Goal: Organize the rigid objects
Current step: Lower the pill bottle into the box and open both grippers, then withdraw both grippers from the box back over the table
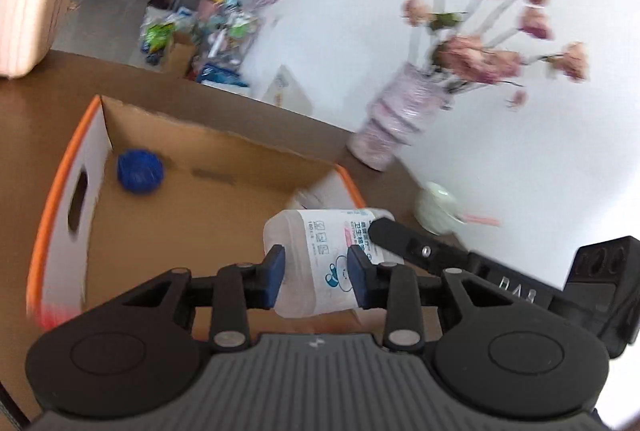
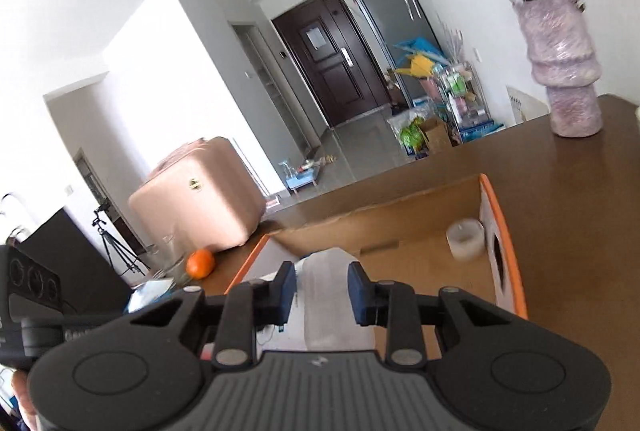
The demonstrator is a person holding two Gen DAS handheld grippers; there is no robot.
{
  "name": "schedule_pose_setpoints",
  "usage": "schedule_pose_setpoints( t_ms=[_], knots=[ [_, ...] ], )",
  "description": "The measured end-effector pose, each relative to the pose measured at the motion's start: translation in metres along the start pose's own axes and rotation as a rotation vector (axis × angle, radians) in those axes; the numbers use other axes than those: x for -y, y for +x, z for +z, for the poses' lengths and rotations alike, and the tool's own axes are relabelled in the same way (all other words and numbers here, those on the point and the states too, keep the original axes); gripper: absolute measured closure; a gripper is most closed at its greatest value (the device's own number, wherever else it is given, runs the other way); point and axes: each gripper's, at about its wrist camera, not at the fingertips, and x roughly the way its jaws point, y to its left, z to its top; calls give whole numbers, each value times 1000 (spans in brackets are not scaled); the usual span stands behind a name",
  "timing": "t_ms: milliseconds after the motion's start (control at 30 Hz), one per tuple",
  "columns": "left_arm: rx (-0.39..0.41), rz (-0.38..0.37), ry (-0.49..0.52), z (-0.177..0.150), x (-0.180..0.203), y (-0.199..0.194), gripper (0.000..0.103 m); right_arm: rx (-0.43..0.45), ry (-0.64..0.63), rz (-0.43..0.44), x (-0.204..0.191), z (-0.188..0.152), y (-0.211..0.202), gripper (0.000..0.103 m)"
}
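- The clear plastic bottle point(image 1: 320, 255) is lying tilted above the cardboard box point(image 1: 200, 167), its long axis running from lower left up to the right.
- The left gripper point(image 1: 316, 277) is angling downward, clamping the bottle's body between its pads.
- The right gripper point(image 2: 318, 295) is angling down over the box, its fingers pressing on a whitish object point(image 2: 332, 295).

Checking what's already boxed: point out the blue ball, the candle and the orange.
blue ball point(image 1: 140, 171), left wrist view, middle of the ball.
candle point(image 2: 465, 239), right wrist view, its side wall.
orange point(image 2: 200, 263), right wrist view, middle of the fruit.
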Motion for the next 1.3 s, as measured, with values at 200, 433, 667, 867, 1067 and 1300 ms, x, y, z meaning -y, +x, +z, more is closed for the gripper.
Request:
schedule_pose_setpoints(
  t_ms=[200, 433, 667, 867, 1067, 1300],
  knots=[
    [-93, 128, -55, 37, -29, 80, 69, -110, 27, -91, 27, 20, 93, 75],
    [-59, 228, 30, 43, -42, 84, 54, -154, 10, -156, 29, 15, 119, 47],
    [22, 400, 291, 27, -33, 10, 29, -122, -173, -226, 15, 16, 67, 20],
    [134, 502, 371, -7, -24, -81, 8, -91, -342, -295, 1, -2, -17, 15],
    [215, 481, 368, -41, 4, -149, 2, -35, -365, -261, -37, -24, -96, 12],
    [253, 467, 378, -94, 30, -211, 0, 8, -381, -221, -72, -46, -150, 11]
  ],
)
